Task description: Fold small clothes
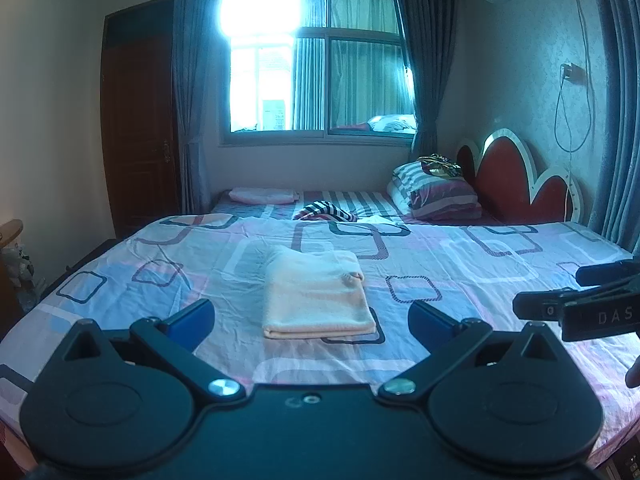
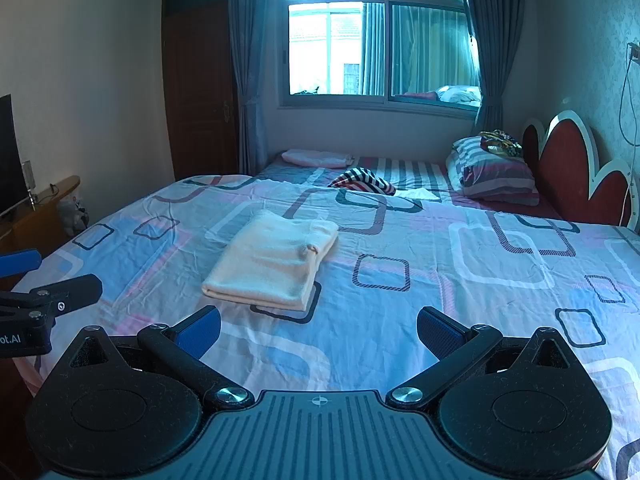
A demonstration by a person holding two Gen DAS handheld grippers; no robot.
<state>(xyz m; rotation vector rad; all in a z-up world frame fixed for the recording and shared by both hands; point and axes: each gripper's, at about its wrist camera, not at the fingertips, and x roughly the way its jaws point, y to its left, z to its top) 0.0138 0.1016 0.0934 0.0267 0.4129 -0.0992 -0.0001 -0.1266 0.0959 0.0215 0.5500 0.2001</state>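
A cream-coloured small garment (image 1: 316, 294) lies folded into a neat rectangle on the patterned bed sheet (image 1: 160, 256). It also shows in the right wrist view (image 2: 276, 260). My left gripper (image 1: 312, 322) is open and empty, held just short of the garment's near edge, jaws wide apart. My right gripper (image 2: 318, 330) is open and empty, held back from the garment and to its right. The right gripper's black side shows at the right edge of the left wrist view (image 1: 580, 306). The left gripper shows at the left edge of the right wrist view (image 2: 44, 300).
A striped dark cloth (image 1: 326, 211) lies farther back on the bed. A folded pink item (image 1: 262, 195) sits at the far end. Striped pillows (image 1: 438, 192) rest by the red headboard (image 1: 516, 184). A wooden stand (image 2: 44, 204) and a dark screen (image 2: 8, 152) stand left of the bed.
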